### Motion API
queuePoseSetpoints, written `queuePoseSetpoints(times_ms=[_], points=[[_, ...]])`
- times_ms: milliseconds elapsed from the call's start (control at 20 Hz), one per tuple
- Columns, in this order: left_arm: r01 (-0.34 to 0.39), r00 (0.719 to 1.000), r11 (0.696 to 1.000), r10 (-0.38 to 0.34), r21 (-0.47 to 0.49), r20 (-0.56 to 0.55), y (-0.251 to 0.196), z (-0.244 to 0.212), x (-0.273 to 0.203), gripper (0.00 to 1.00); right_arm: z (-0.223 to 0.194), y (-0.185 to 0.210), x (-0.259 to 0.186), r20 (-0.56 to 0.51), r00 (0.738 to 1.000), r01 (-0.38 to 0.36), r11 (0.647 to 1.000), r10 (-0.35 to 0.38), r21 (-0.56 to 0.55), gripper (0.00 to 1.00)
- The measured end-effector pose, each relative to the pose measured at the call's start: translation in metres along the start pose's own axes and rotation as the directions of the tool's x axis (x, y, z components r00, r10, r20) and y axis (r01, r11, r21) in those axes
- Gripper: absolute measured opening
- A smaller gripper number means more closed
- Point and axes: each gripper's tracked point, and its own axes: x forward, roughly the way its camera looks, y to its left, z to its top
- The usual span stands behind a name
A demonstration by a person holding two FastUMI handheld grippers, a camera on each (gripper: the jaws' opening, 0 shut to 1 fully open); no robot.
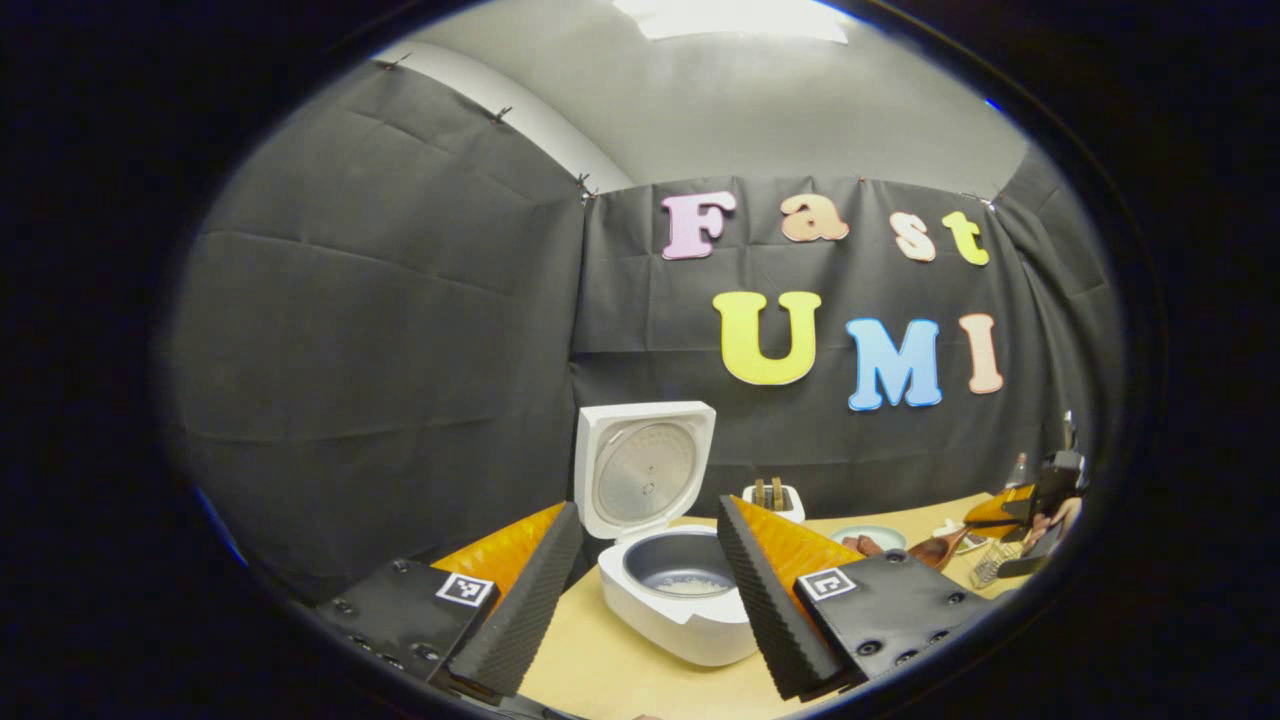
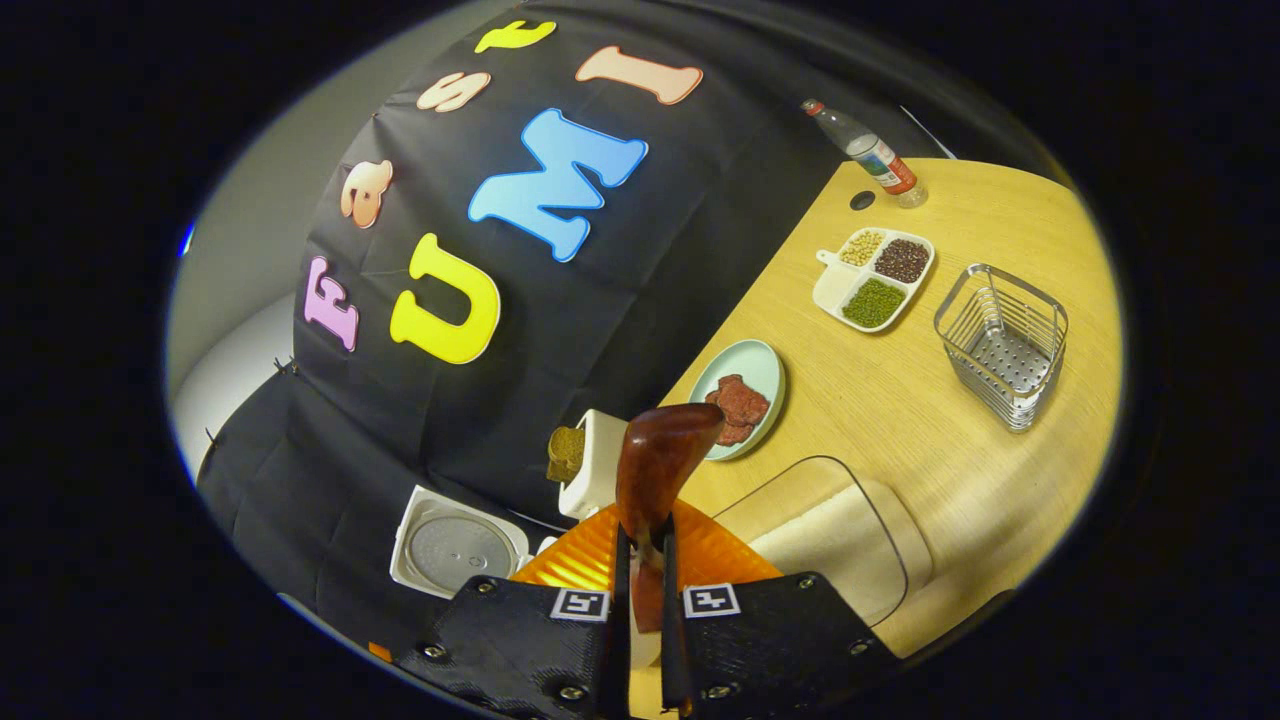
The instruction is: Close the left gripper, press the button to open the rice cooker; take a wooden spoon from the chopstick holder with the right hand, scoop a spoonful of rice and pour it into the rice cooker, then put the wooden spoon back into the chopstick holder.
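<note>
In the left gripper view the left hand-held gripper [image 1: 640, 580] hangs over the near edge of the bench [image 1: 620, 670] with its two fingers spread wide apart and nothing between them; the rice cooker [image 1: 680, 610] stands on the bench just beyond and between those fingers, its lid [image 1: 645, 468] swung up and standing upright at the back, the dark inner pot [image 1: 680, 565] exposed with a thin layer of pale rice at the bottom; behind the cooker, close to the black cloth wall, a small white holder [image 1: 772, 497] carries brownish pieces; far to the right the right hand-held gripper [image 1: 1000, 520] shows with the wooden spoon [image 1: 935, 550] in its grip.

In the right gripper view the right hand-held gripper [image 2: 640, 570] is closed tightly on the handle of the wooden spoon [image 2: 655, 460], both fingers pressing on it; the spoon's bowl points forward and stands above the bench [image 2: 900, 420], just beside a clear container of white rice [image 2: 830, 540]; beyond the bowl lies a pale blue plate [image 2: 755, 375] with reddish pieces on it; further off sit a white divided dish [image 2: 875, 275] of assorted beans, a wire chopstick holder [image 2: 1003, 345] standing well apart from the spoon, and a clear bottle [image 2: 865, 150] at the far edge; the open cooker lid [image 2: 455, 540] appears at the lower left.
</note>
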Motion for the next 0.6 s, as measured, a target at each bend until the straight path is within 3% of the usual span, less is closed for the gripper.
queuePoseSetpoints(times_ms=[600], points=[[-0.061,0.998,0.998,0.061,-0.021,-0.014,0.064,-0.016,-0.009,0.95,-0.031,0.125,0.043,-0.035,0.987,-0.16,0.986,0.158,-0.054,0.12]])
